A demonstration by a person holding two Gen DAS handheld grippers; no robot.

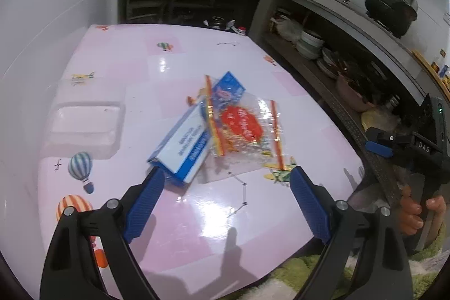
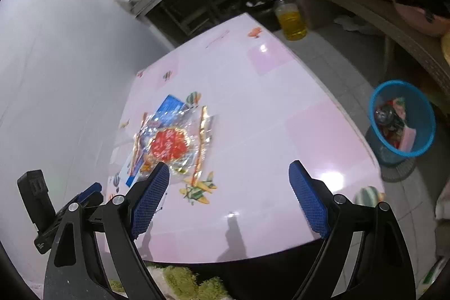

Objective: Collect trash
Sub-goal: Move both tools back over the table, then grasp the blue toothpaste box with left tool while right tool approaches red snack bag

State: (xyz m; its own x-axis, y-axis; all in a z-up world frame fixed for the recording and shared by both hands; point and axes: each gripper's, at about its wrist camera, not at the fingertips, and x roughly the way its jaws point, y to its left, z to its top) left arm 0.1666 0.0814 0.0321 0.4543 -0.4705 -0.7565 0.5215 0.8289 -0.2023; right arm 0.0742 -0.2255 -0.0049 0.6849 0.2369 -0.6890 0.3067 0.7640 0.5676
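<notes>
A blue and white carton (image 1: 182,146) lies on the pink table (image 1: 135,80), partly under a clear crinkled wrapper with a red label (image 1: 243,125). A clear plastic tray (image 1: 84,125) sits left of them. My left gripper (image 1: 226,176) is open and empty, its left fingertip close to the carton's near end. In the right wrist view the wrapper (image 2: 170,144) and carton (image 2: 170,106) lie left of centre. My right gripper (image 2: 229,173) is open and empty above the table's near edge. A blue bin (image 2: 402,117) holding trash stands on the floor, right of the table.
A bottle of yellow oil (image 2: 291,18) stands on the floor beyond the table. Dark shelves with bowls (image 1: 309,42) and pots (image 1: 391,4) run along the right. A white wall (image 1: 50,18) borders the table's left side. A green rug (image 2: 180,281) lies below.
</notes>
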